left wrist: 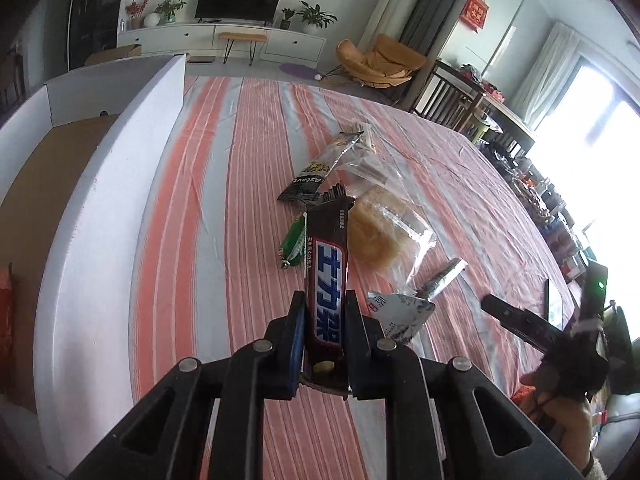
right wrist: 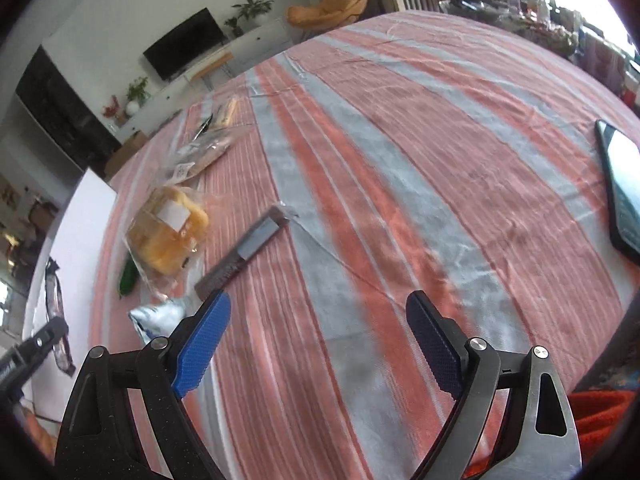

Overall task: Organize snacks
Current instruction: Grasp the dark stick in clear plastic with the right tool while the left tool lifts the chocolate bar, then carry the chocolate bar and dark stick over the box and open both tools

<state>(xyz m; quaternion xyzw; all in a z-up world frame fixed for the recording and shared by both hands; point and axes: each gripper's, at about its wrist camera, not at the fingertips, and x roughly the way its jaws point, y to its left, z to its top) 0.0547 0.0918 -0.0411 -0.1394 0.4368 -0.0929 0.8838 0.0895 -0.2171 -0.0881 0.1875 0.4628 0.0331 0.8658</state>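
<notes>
A white box (left wrist: 120, 200) stood left of the left claw (left wrist: 325, 312), which was clamped on a dark brown chocolate bar (left wrist: 326, 264). The bar's long axis ran straight ahead along the fingers, raised off the striped tabletop (left wrist: 248, 168), white-on-blue characters "士力架" on its wrapper. Beyond its tip lay a bag reading "Astavt" (left wrist: 316, 172). The right claw (right wrist: 318, 308) gaped empty, a phone (right wrist: 622, 188) to its right.
</notes>
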